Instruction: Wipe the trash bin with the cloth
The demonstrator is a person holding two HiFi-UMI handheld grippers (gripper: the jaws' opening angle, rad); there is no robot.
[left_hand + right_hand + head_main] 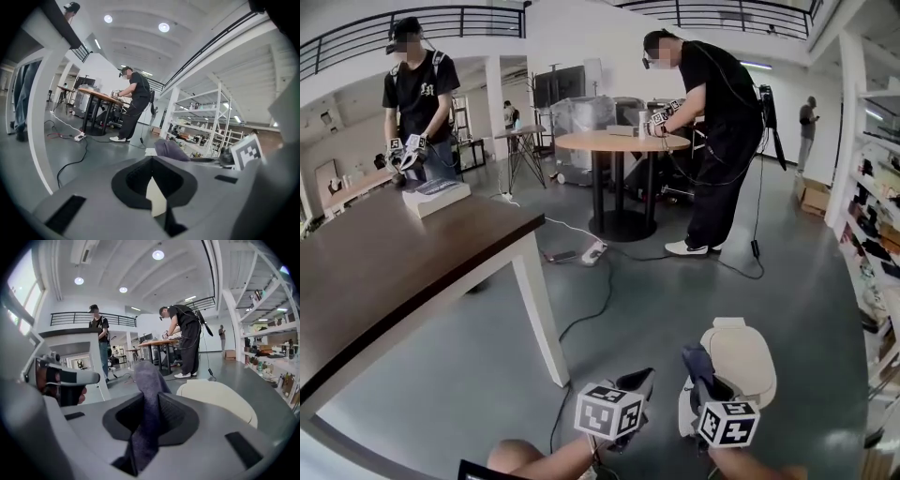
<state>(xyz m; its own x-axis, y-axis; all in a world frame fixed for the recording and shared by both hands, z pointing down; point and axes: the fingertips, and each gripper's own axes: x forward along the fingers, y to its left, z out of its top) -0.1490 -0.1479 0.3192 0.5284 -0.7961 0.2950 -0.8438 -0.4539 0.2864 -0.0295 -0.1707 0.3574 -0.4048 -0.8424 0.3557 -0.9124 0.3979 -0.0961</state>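
On floor (694, 291): trash bin (748, 361) closed | right tool (701, 377) clamps cloth (149, 394)

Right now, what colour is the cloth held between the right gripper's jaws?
The cloth is plain dark greyish purple; the right gripper view shows it best.

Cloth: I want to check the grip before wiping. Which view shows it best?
The right gripper view: the cloth fills the middle, clamped in the right gripper. The head view shows only its dark end; the left gripper view a small lump.
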